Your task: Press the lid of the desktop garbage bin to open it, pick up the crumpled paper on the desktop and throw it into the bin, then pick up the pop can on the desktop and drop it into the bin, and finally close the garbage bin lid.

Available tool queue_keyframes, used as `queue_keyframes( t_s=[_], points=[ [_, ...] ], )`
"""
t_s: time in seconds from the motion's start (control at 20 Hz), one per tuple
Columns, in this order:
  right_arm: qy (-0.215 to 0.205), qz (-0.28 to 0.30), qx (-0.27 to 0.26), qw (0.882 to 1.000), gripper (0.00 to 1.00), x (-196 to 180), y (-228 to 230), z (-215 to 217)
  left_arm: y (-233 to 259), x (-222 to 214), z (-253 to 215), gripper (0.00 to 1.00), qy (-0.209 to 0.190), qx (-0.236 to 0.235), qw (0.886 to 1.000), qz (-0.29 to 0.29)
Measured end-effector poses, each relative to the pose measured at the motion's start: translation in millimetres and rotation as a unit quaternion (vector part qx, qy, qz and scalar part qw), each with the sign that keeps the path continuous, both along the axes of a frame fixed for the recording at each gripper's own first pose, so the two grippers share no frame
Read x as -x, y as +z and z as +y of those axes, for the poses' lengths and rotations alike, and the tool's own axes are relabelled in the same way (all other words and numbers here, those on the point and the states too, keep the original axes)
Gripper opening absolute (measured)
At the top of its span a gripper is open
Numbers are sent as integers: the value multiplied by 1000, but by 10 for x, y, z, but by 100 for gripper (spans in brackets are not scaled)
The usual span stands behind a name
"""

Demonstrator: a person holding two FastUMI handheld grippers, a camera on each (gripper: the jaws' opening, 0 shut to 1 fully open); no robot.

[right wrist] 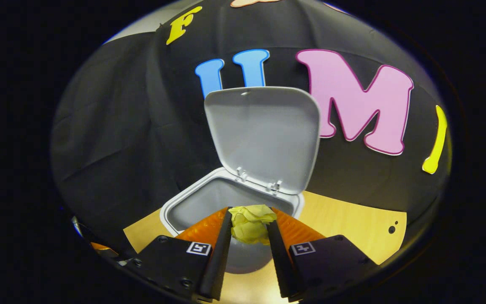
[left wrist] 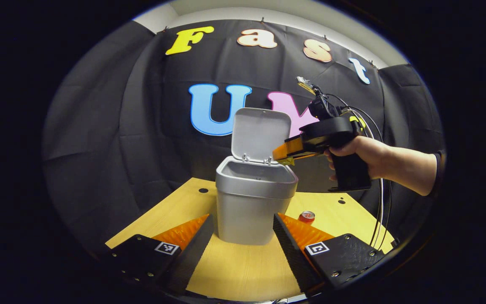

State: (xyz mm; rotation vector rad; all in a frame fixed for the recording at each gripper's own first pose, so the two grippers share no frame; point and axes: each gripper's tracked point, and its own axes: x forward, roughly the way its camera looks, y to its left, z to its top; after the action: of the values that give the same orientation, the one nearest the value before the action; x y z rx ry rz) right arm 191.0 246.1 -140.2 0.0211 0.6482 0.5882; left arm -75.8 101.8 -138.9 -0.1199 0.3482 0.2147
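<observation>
The grey desktop bin (left wrist: 251, 198) stands mid-table with its lid (left wrist: 261, 133) up. In the right gripper view the bin's mouth (right wrist: 209, 202) lies just below and ahead, lid (right wrist: 264, 135) upright behind it. My right gripper (right wrist: 249, 228) is shut on the yellow crumpled paper (right wrist: 251, 223), holding it over the bin's near rim. In the left gripper view that right gripper (left wrist: 287, 154) hovers above the bin's right rim, held by a hand (left wrist: 365, 156). My left gripper (left wrist: 243, 242) stands open low over the table, its fingers flanking the bin's base. A red pop can (left wrist: 306, 217) stands to the right of the bin.
The yellow wooden table (left wrist: 243, 270) has small dark holes (left wrist: 203, 190) near its back edge. Black cloth walls close in behind and at both sides. Cables (left wrist: 380, 211) hang from the right gripper down past the table's right edge.
</observation>
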Motion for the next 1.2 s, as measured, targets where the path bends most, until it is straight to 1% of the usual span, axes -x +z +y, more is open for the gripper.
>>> queue_keyframes(
  t_s=[0.05,0.1,0.15,0.2,0.25,0.3,0.35,0.4,0.5,0.55,0.6,0.75,0.95,1.05,1.2],
  points=[
    [3,1,0,1000,55,15,-29,70,0,17,29,93,3,0,1000,0],
    [7,1,0,1000,56,28,-41,132,-12,42,60,93,5,-2,1000,2],
    [9,1,2,1000,46,35,-64,176,-33,54,96,93,7,-3,1000,6],
    [11,1,3,1000,69,45,-81,211,-63,70,126,93,9,-3,1000,9],
    [10,1,4,1000,72,38,-91,244,-73,80,142,93,9,-1,1000,11],
    [9,0,5,1000,73,37,-98,261,-88,108,151,93,8,2,1000,12],
    [7,-1,7,1000,100,17,-110,267,-103,124,161,91,7,4,1000,14],
    [4,-3,8,1000,100,17,-102,255,-119,134,174,93,5,5,1000,15],
    [-7,-10,9,1000,100,10,-74,208,-142,123,178,93,-3,7,1000,15],
    [-15,-18,11,1000,88,4,-54,154,-145,97,168,93,-10,8,1000,14],
    [-25,-29,15,999,100,-7,-12,69,-158,67,131,93,-21,9,1000,11],
    [-55,-64,29,996,100,-15,77,-266,-252,-55,6,93,-53,-3,999,11],
    [-103,-98,38,989,99,36,187,-867,-375,-294,-261,93,-90,-17,996,2],
    [-139,-124,33,982,99,90,275,-1225,-478,-413,-473,92,-114,-16,993,5],
    [-194,-168,33,966,99,237,403,-1815,-750,-627,-837,92,-156,-19,988,17]
  ],
)
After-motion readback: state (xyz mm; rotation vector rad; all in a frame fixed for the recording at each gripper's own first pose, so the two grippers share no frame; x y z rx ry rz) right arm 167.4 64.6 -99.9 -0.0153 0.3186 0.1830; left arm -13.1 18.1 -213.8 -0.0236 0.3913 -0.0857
